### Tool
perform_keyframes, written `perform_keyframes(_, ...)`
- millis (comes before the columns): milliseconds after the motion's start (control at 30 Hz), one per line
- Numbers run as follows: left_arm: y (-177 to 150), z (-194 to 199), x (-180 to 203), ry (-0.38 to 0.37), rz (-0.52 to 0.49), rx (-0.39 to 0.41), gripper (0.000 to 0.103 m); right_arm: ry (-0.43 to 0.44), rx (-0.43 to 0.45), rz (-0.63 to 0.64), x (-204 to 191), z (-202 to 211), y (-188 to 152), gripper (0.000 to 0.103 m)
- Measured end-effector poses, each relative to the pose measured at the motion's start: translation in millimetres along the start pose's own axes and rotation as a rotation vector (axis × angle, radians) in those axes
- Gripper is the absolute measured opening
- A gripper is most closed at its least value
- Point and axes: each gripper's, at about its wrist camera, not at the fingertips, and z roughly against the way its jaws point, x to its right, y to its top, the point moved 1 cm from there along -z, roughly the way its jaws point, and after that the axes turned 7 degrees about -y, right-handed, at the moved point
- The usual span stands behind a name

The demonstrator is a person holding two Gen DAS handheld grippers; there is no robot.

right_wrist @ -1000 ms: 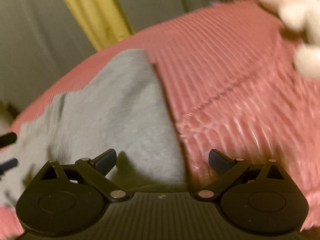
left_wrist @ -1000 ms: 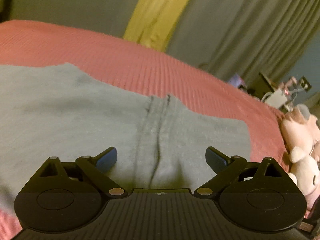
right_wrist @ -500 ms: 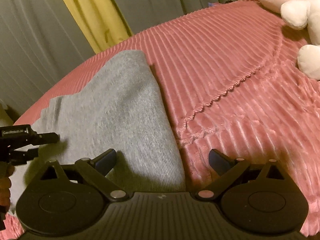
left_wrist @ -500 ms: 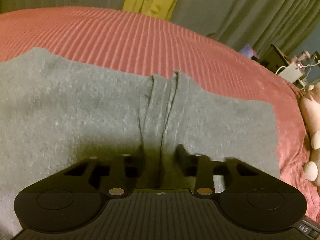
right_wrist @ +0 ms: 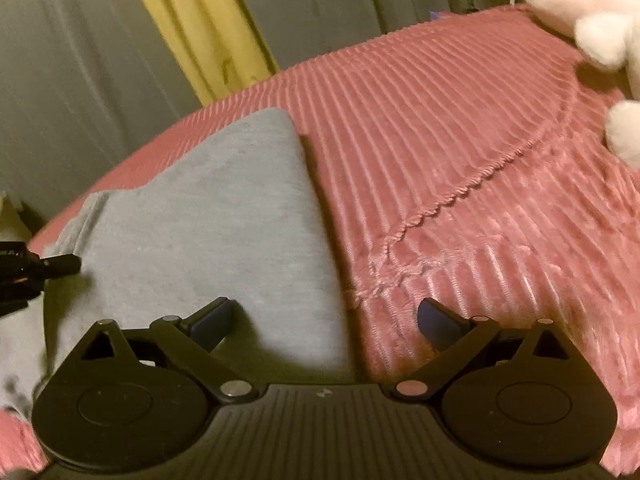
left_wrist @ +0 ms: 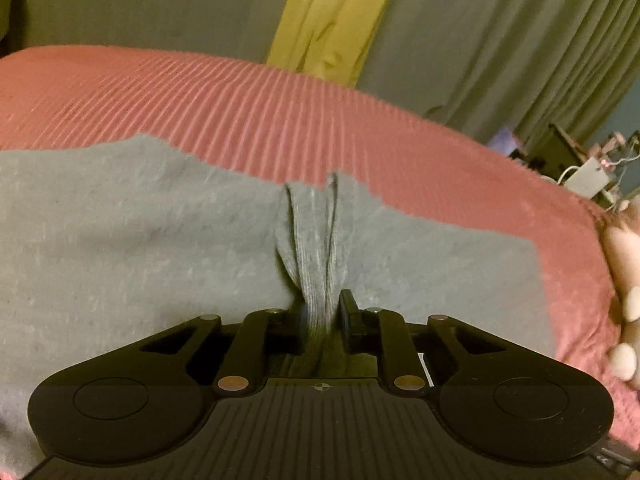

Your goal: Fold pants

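Observation:
Grey pants [left_wrist: 160, 248] lie spread on a pink ribbed bedspread [left_wrist: 280, 120]. My left gripper [left_wrist: 322, 312] is shut on a ribbed band of the pants near their near edge; the cloth bunches into a ridge between the jaws. In the right wrist view the pants [right_wrist: 224, 216] reach to a folded right edge, and my right gripper [right_wrist: 326, 318] is open and empty, straddling that edge with one finger over cloth and one over the bedspread [right_wrist: 460, 160]. The left gripper also shows at the left edge of the right wrist view [right_wrist: 48, 268].
A pink and white plush toy [right_wrist: 592, 20] lies at the right side of the bed, and it shows in the left wrist view [left_wrist: 624, 280]. Grey and yellow curtains [left_wrist: 332, 16] hang behind the bed. A cluttered stand [left_wrist: 588, 168] sits at far right.
My left gripper came down on the pants and closed from open onto the ribbed band, pinching it into a ridge. My right gripper stayed open near the pants' right edge.

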Motion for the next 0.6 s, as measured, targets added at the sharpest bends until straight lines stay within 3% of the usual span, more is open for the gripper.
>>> perform_keyframes(100, -8, -3, -8, -0.014, 0.048, 0.001, 0.024, -0.011, 0.003, 0.023, -4, 0, 0, 0.099)
perform_keyframes(233, -14, 8, -10, -0.003, 0.047, 0.010, 0.045, -0.007, -0.003, 0.002, -2, -1, 0, 0.099)
perform_keyframes(333, -20, 16, -9, -0.030, 0.030, 0.003, 0.046, -0.017, 0.001, 0.014, -5, -2, 1, 0.099)
perform_keyframes(600, -48, 18, 3, -0.005, -0.040, -0.072, 0.054, -0.042, 0.018, 0.026, -11, -3, -4, 0.099)
